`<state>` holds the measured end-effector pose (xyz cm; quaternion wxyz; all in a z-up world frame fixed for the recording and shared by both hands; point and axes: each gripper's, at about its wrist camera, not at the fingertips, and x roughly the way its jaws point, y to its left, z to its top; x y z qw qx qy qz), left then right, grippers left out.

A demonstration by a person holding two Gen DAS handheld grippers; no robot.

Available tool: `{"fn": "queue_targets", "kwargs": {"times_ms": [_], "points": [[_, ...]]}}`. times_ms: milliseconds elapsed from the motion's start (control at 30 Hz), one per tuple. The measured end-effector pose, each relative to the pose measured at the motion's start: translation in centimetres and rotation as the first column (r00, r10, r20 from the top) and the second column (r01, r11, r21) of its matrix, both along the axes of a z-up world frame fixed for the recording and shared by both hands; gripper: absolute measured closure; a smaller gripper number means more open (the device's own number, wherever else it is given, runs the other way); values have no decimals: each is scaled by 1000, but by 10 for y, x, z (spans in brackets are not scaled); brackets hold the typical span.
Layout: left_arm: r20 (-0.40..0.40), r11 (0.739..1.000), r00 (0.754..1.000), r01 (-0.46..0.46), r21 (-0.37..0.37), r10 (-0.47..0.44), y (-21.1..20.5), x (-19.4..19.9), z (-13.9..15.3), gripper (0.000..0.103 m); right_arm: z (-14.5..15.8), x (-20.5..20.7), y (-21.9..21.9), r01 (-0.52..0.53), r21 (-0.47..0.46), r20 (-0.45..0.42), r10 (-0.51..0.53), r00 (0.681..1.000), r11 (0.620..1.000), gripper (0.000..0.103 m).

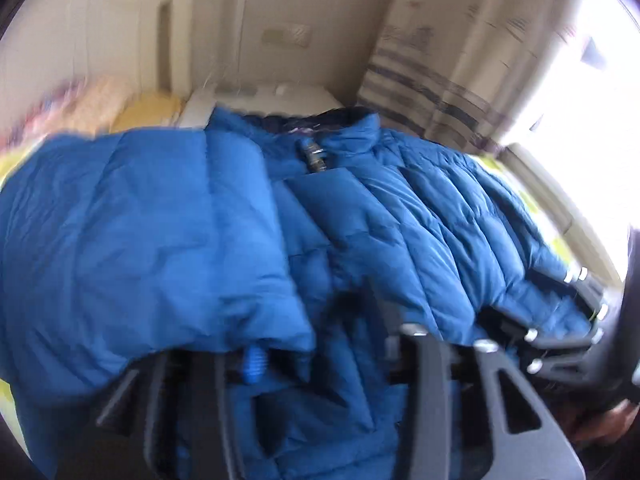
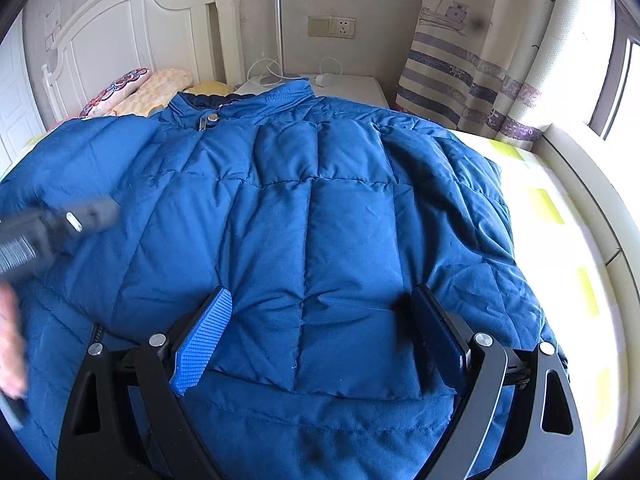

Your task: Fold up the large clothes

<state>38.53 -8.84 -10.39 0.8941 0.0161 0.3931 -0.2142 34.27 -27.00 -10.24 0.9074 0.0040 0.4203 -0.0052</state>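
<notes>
A blue puffer jacket [image 2: 312,208] lies spread on the bed, collar [image 2: 240,104] toward the headboard. My right gripper [image 2: 320,332] is open, its blue pads [image 2: 202,340] just above the lower part of the jacket, holding nothing. In the blurred left wrist view my left gripper [image 1: 328,344] has its jaws apart; a fold of the jacket [image 1: 152,240] lies over its left finger, whose blue pad [image 1: 254,364] peeks out from under it. The right gripper shows at the right edge of that view [image 1: 580,320]. The left gripper shows in the right wrist view [image 2: 60,224], over the jacket's left side.
A white headboard [image 2: 132,28] and pillows [image 2: 140,92] are at the far end of the bed. A white nightstand [image 2: 352,84] with a lamp pole stands behind the collar. A striped curtain [image 2: 460,72] and a window are at the right. The yellow-patterned sheet [image 2: 560,240] shows right of the jacket.
</notes>
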Motion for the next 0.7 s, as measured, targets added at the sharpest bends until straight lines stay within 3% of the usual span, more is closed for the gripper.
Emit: {"fn": "queue_targets", "kwargs": {"times_ms": [33,67,167,200,267,333,400,467,533,600,700], "points": [[2,999,999,46,12,-46,-4,-3,1,20,0,0,-1,-1,8,0,1,1000,1000,16],[3,996,996,92,20,-92,-8,-8,6,11,0,0,-2,-1,14,0,1,1000,1000,16],[96,996,991,85,35,-88,-3,-35,35,11,0,-1,-3,-2,30,1,2,1000,1000,16],[158,998,985,68,-9,-66,8,-45,52,11,0,-1,-3,-2,34,2,2,1000,999,16],[281,992,959,-9,-124,44,43,-68,78,9,1,-1,-4,-2,39,3,2,1000,999,16],[331,969,921,-147,-199,208,87,-81,90,4,1,-2,-4,-3,38,3,2,1000,999,16],[305,921,875,-319,-222,376,131,-84,87,4,1,-2,-5,-3,36,2,3,1000,999,16],[202,867,847,-455,-205,492,168,-77,74,5,1,-2,-5,-3,35,2,3,1000,999,16],[115,832,828,-527,-173,549,193,-73,59,5,1,-2,-4,-3,35,2,3,1000,999,16],[49,830,829,-554,-55,557,202,-63,41,5,1,-2,-4,-3,30,1,3,1000,1000,16],[27,852,852,-523,25,522,192,-44,27,5,1,-2,-3,-2,21,-1,2,1000,1000,16]]}}
